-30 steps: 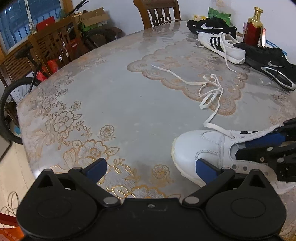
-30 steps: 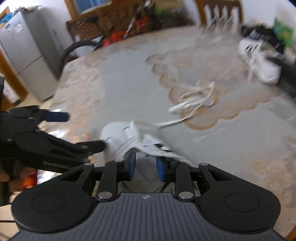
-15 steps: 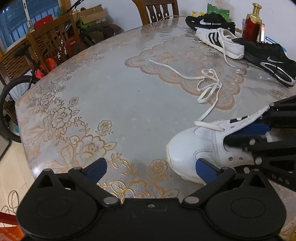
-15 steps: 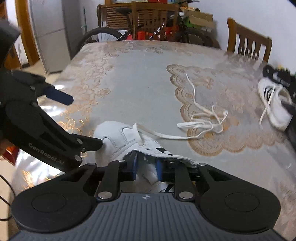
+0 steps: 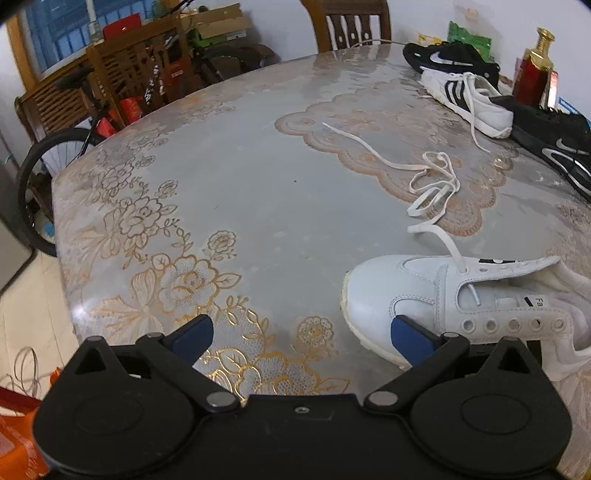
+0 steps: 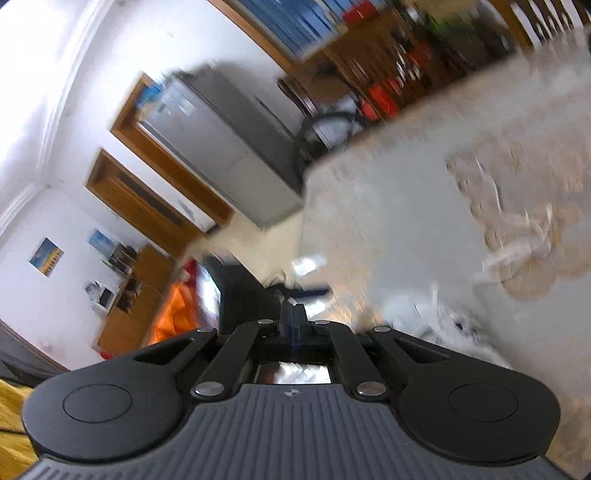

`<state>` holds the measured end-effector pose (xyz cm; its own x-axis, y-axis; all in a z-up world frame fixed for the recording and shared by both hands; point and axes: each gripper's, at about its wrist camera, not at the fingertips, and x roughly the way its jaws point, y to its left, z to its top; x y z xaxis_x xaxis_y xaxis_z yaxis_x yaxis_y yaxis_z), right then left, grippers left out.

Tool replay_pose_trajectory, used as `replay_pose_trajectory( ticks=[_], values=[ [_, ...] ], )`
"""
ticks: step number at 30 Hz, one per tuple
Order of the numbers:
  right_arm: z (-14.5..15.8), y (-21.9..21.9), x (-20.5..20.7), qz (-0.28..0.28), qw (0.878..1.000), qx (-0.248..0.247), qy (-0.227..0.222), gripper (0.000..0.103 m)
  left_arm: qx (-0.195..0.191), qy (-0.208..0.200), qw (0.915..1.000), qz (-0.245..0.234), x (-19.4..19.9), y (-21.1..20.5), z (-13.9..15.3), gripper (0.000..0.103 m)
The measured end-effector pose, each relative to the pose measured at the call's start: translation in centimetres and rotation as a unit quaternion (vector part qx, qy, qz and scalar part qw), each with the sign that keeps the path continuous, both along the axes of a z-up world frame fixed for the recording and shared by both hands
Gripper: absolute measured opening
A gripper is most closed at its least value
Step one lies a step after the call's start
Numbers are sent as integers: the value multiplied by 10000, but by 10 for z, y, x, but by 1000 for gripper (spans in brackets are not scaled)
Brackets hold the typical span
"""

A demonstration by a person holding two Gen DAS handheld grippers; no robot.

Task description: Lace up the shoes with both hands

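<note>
A white shoe [image 5: 461, 299] lies on its side at the near right of the table [image 5: 258, 192], toe to the left, with a row of bare eyelets along its near flap. Its white lace [image 5: 432, 192] runs through the first eyelet and trails away in loose loops over the cloth. My left gripper [image 5: 301, 334] stands open and holds nothing, its right blue finger [image 5: 410, 338] against the toe side of the shoe. My right gripper [image 6: 293, 321] is shut with nothing seen between its fingers. That view is tilted and blurred, with the shoe [image 6: 443, 321] a white smear to its right.
At the far right of the table lie a black shoe [image 5: 450, 61], a white shoe with black stripes [image 5: 469, 99], another black shoe [image 5: 554, 136] and a red bottle [image 5: 533, 74]. A chair [image 5: 347, 22] stands behind. The table edge curves along the left, with a bicycle [image 5: 48, 158] beyond.
My right gripper has come off the shoe's tongue, shut fully and swung away to the left, out of the left wrist view. The shoe now lies free. My left gripper stays open.
</note>
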<state>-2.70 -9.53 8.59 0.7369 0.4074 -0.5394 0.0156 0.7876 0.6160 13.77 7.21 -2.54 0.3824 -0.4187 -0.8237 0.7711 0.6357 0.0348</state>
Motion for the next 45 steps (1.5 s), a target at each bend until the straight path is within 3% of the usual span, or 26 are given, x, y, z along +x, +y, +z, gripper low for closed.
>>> replay_pose_trajectory(
  ticks=[2,4,7,8,10,15,18,22,27,34,36,38,40,43,45],
  values=[
    [-7,1,6,-180,9972,-467,557,5,-15,16,10000,90,-1,1,0,103],
    [-34,0,14,-461,9884,-546,1341,5,-4,-71,9999,89,-4,1,0,103],
    [-67,-4,20,-898,9808,-187,1718,5,25,-173,9998,63,-8,1,-1,103],
    [-70,-1,23,-989,9807,-244,1671,7,32,-186,9998,63,-9,1,-1,103],
    [-71,6,31,-1106,9803,-518,1553,24,38,-178,9998,60,-9,1,-1,103],
    [-69,27,48,-856,9748,-1436,1481,24,15,-168,9998,44,-8,2,-3,103],
    [-76,28,52,-873,9659,-1573,1861,21,-27,-132,9999,58,-8,3,-4,103],
    [-82,8,40,-1674,9579,-574,2261,21,-129,-16,9998,152,-6,6,-6,103],
    [-87,23,50,-1448,9572,-1480,2021,23,-125,-21,9999,37,-5,6,-6,103],
    [-95,43,63,-914,9445,-2669,1684,25,-148,108,9998,-38,-2,7,-9,103],
    [-99,51,65,-552,9352,-3136,1547,24,-134,147,9998,-76,-2,7,-9,103],
    [-102,54,64,-361,9251,-3507,1412,15,-137,134,9998,-75,-3,7,-9,103],
    [-98,42,64,-375,9344,-3219,1482,3,-140,122,9998,-74,-4,7,-9,103],
    [-87,-5,55,-310,9757,-1555,1510,1,-123,110,9998,-55,-5,6,-10,103],
    [-87,-27,50,-221,9869,-694,1439,1,-116,107,9999,-23,-4,5,-10,103]
  ],
)
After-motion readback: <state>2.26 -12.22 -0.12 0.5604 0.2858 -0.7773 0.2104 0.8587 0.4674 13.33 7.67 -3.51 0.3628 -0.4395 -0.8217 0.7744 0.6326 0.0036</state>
